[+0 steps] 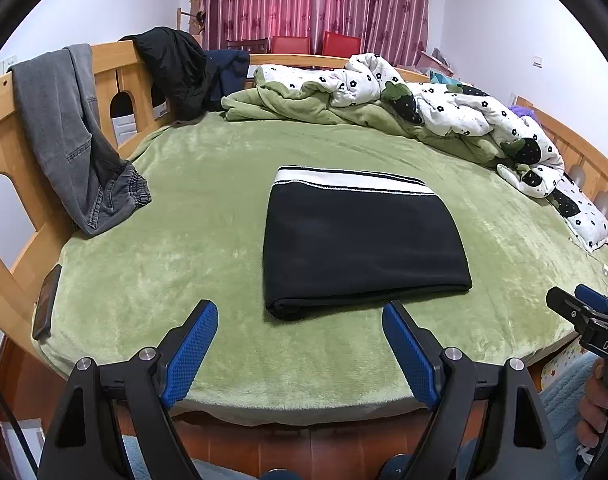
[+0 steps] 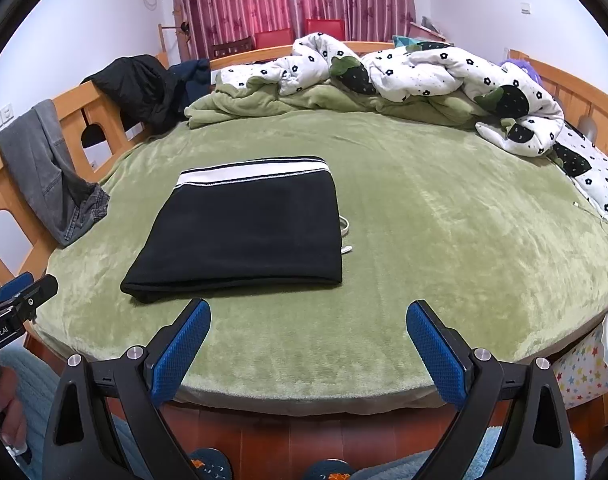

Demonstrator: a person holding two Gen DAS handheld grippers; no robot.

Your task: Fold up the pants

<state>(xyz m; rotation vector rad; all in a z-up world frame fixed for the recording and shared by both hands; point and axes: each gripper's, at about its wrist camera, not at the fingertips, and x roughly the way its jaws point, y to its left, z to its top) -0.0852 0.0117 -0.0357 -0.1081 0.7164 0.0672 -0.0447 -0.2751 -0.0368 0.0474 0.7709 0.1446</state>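
Fingers (image 1: 196, 356) released on both grippers, left (image 1: 300, 344) and right (image 2: 308, 344), low in frame off the bed (image 1: 184, 264). Pants (image 1: 360, 244) lie mid-frame in a compact rectangle, so the folding looks finished.

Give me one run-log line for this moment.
black pants: folded flat on green blanket | left gripper: open, empty | right gripper: open, empty | both short of pants

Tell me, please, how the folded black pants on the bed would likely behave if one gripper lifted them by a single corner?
The folded black pants look like soft knit fabric in stacked layers, so they would probably droop and unfold. Lying on the plush green blanket, they would likely drag rather than slide. The white drawstring peeking out might dangle.
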